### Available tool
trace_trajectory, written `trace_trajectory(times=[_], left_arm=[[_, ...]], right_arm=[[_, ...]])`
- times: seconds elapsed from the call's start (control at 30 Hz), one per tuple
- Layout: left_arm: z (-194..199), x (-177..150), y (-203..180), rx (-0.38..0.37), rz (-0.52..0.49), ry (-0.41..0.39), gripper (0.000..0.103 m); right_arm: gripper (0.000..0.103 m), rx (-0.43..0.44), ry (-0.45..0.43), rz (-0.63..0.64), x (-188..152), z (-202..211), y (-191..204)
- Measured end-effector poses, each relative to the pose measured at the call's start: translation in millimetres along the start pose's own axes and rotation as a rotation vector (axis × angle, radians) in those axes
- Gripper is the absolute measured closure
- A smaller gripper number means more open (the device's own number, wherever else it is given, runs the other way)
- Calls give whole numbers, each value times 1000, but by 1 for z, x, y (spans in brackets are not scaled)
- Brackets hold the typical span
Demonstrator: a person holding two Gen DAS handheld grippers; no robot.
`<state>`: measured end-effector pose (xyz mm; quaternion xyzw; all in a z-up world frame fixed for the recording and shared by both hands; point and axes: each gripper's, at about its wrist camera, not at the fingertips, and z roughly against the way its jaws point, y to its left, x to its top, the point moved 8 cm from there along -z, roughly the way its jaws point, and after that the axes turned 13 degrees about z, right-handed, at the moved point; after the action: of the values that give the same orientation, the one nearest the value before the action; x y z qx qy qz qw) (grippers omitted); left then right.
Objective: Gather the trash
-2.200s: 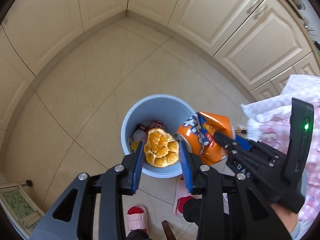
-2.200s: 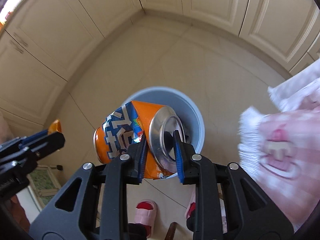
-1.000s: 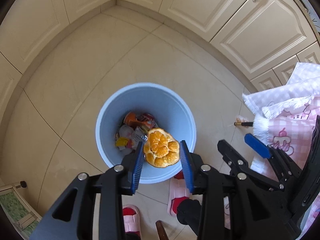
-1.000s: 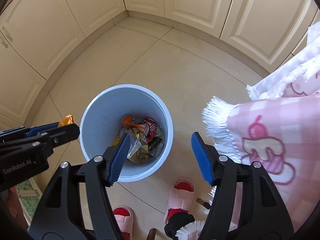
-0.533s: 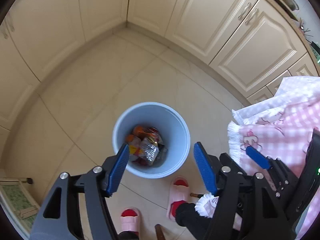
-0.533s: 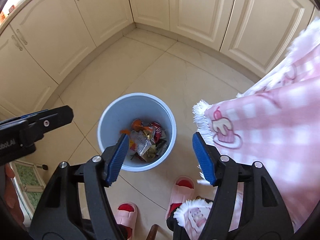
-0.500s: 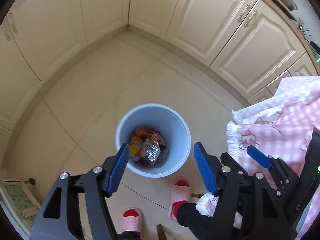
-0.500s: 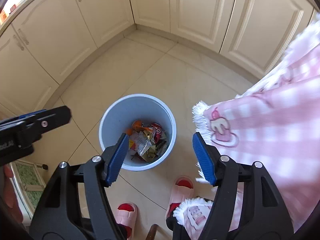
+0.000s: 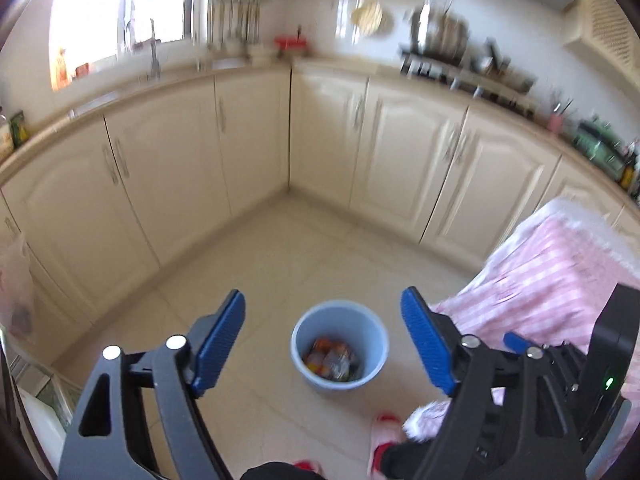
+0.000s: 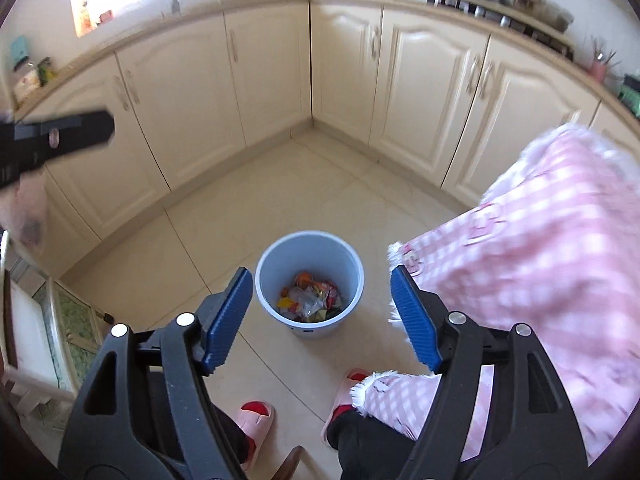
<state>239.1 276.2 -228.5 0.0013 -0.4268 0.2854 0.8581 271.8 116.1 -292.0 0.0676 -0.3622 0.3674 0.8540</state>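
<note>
A light blue trash bin (image 9: 340, 320) stands on the tiled floor, seen from high up, with a pile of trash (image 9: 331, 364) inside: wrappers, a can and orange pieces. The bin (image 10: 310, 248) and its trash (image 10: 310, 298) also show in the right wrist view. My left gripper (image 9: 323, 344) is open and empty, well above the bin. My right gripper (image 10: 322, 314) is open and empty, also high above it. The left gripper's black body (image 10: 60, 136) shows at the left of the right wrist view.
Cream cabinets (image 9: 256, 148) line the corner under a counter with a sink and utensils. A table with a pink checked cloth (image 10: 540, 264) is at the right. The person's pink slippers (image 10: 256, 412) are near the bin. A white plastic bag (image 9: 16, 288) hangs at the left.
The can and the orange peel have been dropped into the bin. Both grippers opened, then rose and tilted up, so the bin looks smaller and the counter has come into view.
</note>
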Motion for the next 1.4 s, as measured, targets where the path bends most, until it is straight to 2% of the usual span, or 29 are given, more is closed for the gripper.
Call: trace_trajectory(times=[0.3, 0.37, 0.43, 0.47, 0.63, 0.8, 1.0, 1.2, 1.4], left_arm=[[128, -2, -58, -126, -82, -148, 21], [151, -6, -71, -163, -90, -176, 21], [175, -10, -80, -187, -102, -207, 17], [189, -12, -87, -200, -108, -230, 14], [243, -22, -110, -255, -143, -305, 14], [287, -28, -127, -282, -157, -370, 13], [323, -36, -140, -314, -171, -416, 13], [336, -41, -147, -335, -180, -435, 13], [341, -44, -155, -338, -207, -453, 13]], right_arm=[[25, -178, -192, -60, -14, 164, -41], [23, -191, -213, -69, -14, 178, -44], [21, -247, -276, -97, -16, 225, -58], [20, -247, -276, -97, -16, 225, -58], [14, -336, -379, -104, -18, 297, -69], [12, -374, -449, -105, -22, 342, -76], [10, -424, -514, -105, -32, 384, -77], [9, -487, -568, -96, -37, 417, -75], [8, -509, -583, -102, -43, 427, -76]])
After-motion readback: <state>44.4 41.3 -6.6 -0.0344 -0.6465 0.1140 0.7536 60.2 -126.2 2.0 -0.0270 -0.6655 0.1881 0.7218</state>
